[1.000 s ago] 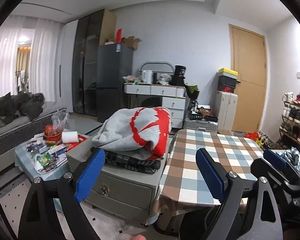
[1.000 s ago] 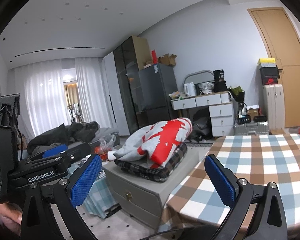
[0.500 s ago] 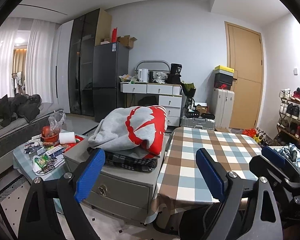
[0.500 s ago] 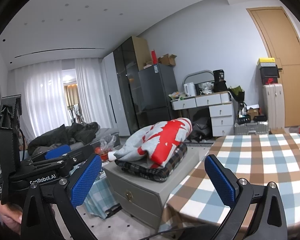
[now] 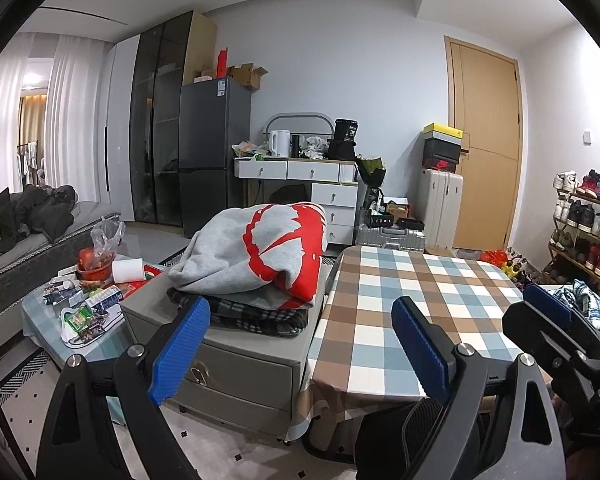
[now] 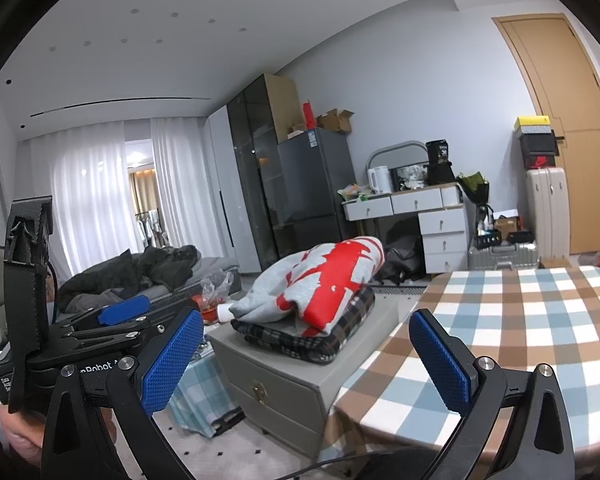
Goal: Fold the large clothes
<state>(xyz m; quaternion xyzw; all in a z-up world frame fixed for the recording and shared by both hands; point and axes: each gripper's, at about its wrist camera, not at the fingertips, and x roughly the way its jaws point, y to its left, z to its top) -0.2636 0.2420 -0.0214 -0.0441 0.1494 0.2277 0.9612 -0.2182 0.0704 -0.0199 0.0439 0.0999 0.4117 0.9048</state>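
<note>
Cluttered living room; checked tabletop (image 5: 416, 300) bare of clothes in both views. Two garments stacked on a grey drawer chest (image 5: 236, 360) just left of it: grey-and-red sweatshirt (image 5: 256, 252) bundled loosely on top of a flatter dark plaid piece (image 5: 244, 316). Stack lies ahead and to the left of both claws, long axis running roughly left to right. Left claw (image 5: 300, 344) nearer, released, holding nothing. Right claw (image 6: 308, 356) also released, holding nothing. Stack fits either clothes waiting to be folded or clothes already set aside.

plaid garment (image 5: 256, 316) mostly hidden under sweatshirt (image 5: 256, 252), perhaps folded
</note>
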